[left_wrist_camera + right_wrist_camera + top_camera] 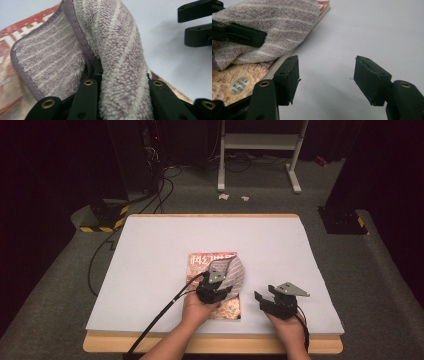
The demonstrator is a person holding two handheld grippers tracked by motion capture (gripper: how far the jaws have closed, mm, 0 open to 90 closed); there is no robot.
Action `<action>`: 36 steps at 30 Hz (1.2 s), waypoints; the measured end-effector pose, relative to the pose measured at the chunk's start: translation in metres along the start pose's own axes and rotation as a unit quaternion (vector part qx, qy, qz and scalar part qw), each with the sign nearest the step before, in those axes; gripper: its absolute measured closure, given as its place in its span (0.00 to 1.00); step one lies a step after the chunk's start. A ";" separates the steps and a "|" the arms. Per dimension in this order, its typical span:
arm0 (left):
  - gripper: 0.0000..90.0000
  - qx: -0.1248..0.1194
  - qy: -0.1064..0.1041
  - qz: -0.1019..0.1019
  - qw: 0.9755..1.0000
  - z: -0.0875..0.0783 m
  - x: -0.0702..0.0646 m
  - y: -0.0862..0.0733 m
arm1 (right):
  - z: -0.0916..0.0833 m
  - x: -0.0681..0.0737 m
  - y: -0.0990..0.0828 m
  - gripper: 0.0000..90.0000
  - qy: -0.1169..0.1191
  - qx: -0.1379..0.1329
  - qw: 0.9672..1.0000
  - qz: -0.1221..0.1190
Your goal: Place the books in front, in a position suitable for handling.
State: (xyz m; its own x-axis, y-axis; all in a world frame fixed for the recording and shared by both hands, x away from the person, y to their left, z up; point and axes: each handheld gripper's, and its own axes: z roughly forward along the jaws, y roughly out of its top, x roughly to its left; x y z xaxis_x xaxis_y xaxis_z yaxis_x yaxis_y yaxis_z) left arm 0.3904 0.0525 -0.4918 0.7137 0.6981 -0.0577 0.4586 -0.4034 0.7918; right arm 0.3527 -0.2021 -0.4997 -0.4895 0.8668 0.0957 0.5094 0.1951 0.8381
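A: Left gripper [216, 287] is clamped on the striped towel [120, 62], which lies bunched over the magazine [200, 262], likely to wipe its cover.
B: Right gripper [327, 80]?
A: Jaws spread, nothing between them, idling just right of the magazine on the white sheet [150, 270].
B: Materials?
A: 1 fluffy terry cloth with a stitched hem; 1 glossy flat cover.

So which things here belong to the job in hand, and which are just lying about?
In the job:
- striped towel, clamped in the left gripper
- magazine under it
- right gripper, open, beside the magazine

Lying about:
- white rack
- floor cables
- paper scraps
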 end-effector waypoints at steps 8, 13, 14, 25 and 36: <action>0.80 -0.003 0.017 -0.007 1.000 -0.016 0.018 -0.013 | 0.000 0.000 0.000 0.41 0.000 0.000 1.000 0.000; 0.80 -0.003 0.042 -0.017 0.999 -0.034 0.039 -0.026 | 0.000 0.001 0.000 0.41 -0.001 0.001 1.000 -0.003; 0.80 -0.003 0.046 -0.021 0.999 -0.038 0.043 -0.029 | 0.000 0.001 0.000 0.41 -0.001 0.001 1.000 -0.003; 0.80 -0.007 0.098 -0.061 0.993 -0.081 0.086 -0.060 | 0.001 0.001 -0.001 0.41 -0.003 0.004 1.000 -0.003; 0.80 -0.004 0.089 -0.041 0.995 -0.066 0.069 -0.050 | 0.002 0.002 -0.001 0.41 -0.003 0.006 1.000 -0.003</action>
State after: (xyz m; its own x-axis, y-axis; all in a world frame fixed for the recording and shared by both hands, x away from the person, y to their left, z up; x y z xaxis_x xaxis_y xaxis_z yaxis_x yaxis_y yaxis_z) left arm 0.3818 0.1603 -0.4955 0.5686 0.8225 -0.0134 0.5056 -0.3366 0.7944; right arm 0.3524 -0.2000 -0.5012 -0.4877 0.8686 0.0876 0.5145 0.2049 0.8327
